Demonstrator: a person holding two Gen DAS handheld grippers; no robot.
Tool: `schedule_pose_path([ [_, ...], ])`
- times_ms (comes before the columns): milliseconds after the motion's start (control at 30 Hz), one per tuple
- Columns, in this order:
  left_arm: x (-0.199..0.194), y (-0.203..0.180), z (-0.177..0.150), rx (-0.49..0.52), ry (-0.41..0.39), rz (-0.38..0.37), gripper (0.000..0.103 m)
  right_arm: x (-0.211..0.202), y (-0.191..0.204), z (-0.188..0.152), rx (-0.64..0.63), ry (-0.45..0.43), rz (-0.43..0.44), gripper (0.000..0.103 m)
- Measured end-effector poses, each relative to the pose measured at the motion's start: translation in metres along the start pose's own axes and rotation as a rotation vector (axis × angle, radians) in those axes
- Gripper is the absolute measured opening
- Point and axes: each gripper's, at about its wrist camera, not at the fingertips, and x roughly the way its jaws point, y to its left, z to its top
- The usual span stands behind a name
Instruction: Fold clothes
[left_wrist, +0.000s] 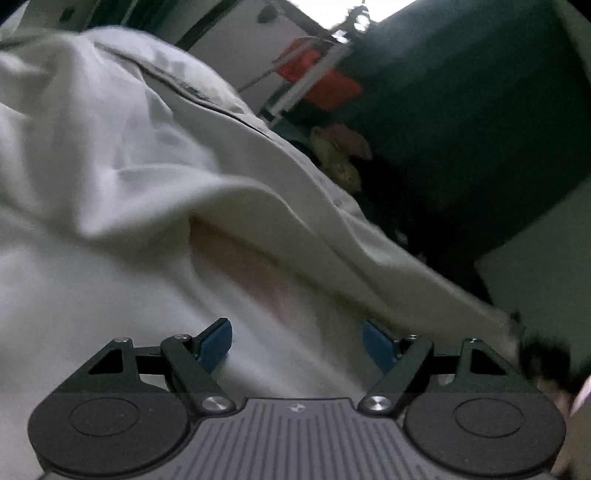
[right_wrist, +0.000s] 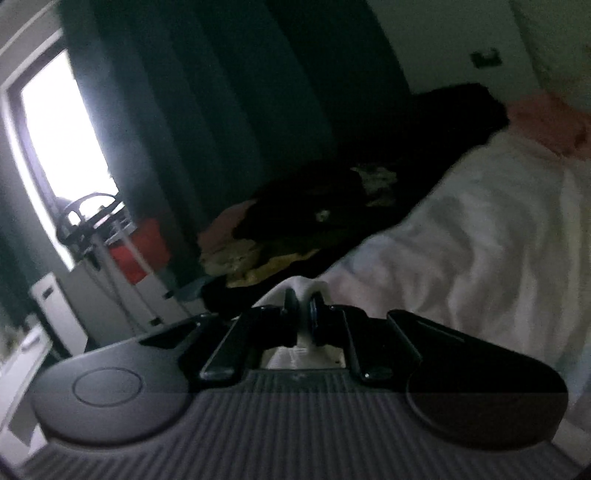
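Observation:
A white garment (left_wrist: 122, 177) fills most of the left wrist view, rumpled, with a raised fold running down to the right. My left gripper (left_wrist: 297, 341) stands open just above it, blue pads wide apart, with only loose cloth below the gap. In the right wrist view my right gripper (right_wrist: 302, 308) is shut on a pinch of white cloth (right_wrist: 301, 286), which pokes up between the pads and hangs down behind them. More white fabric (right_wrist: 480, 236) spreads over the bed to the right.
A dark heap of clothes (right_wrist: 332, 214) with yellow and pink pieces lies beyond the white cloth. A pink item (right_wrist: 546, 122) sits at the far right. A rack with red cloth (right_wrist: 136, 251) stands by the bright window (right_wrist: 62, 147), beside dark green curtains (left_wrist: 461, 110).

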Motion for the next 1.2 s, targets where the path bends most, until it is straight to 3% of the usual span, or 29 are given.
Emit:
schedule_pose_path([
  [100, 0.041, 0.029, 0.022, -0.181, 0.014, 0.029, 0.074, 0.015, -0.024, -0.004, 0.030, 0.035, -0.039, 0.009],
  [200, 0.060, 0.043, 0.037, -0.270, 0.002, 0.024, 0.068, 0.029, -0.034, 0.004, 0.052, 0.055, -0.059, 0.009],
  [233, 0.061, 0.044, 0.042, -0.276, -0.008, 0.023, 0.051, 0.035, -0.031, 0.012, 0.050, 0.055, -0.061, 0.009],
  [267, 0.063, 0.045, 0.047, -0.287, -0.010, 0.020, 0.028, 0.042, -0.026, 0.022, 0.041, 0.053, -0.062, 0.009],
  [333, 0.066, 0.052, 0.055, -0.333, -0.005, -0.007, 0.015, 0.055, -0.014, 0.043, 0.026, 0.043, -0.058, 0.009],
  [400, 0.065, 0.056, 0.058, -0.369, -0.006, -0.058, 0.012, 0.063, 0.007, 0.067, -0.006, 0.018, -0.037, 0.009],
  [533, 0.052, 0.044, 0.059, -0.312, 0.015, -0.146, 0.012, 0.047, 0.040, 0.092, -0.133, -0.124, 0.029, 0.009],
  [633, 0.037, 0.035, 0.053, -0.258, 0.024, -0.203, 0.012, 0.017, 0.031, 0.086, -0.221, -0.242, 0.050, 0.009],
  [733, 0.032, 0.032, 0.039, -0.186, 0.068, -0.174, 0.011, 0.003, -0.019, 0.049, -0.224, -0.202, -0.023, 0.009],
  [900, 0.043, 0.041, 0.014, -0.131, 0.161, -0.084, 0.011, 0.004, -0.133, -0.037, -0.023, 0.103, -0.169, 0.013],
  [1067, 0.037, 0.033, 0.010, -0.083, 0.139, -0.068, 0.011, -0.026, -0.175, -0.073, 0.277, 0.117, -0.178, 0.030],
  [1200, 0.031, 0.022, 0.002, -0.034, 0.121, -0.029, 0.011, -0.053, -0.177, -0.076, 0.527, 0.099, -0.187, 0.071],
])
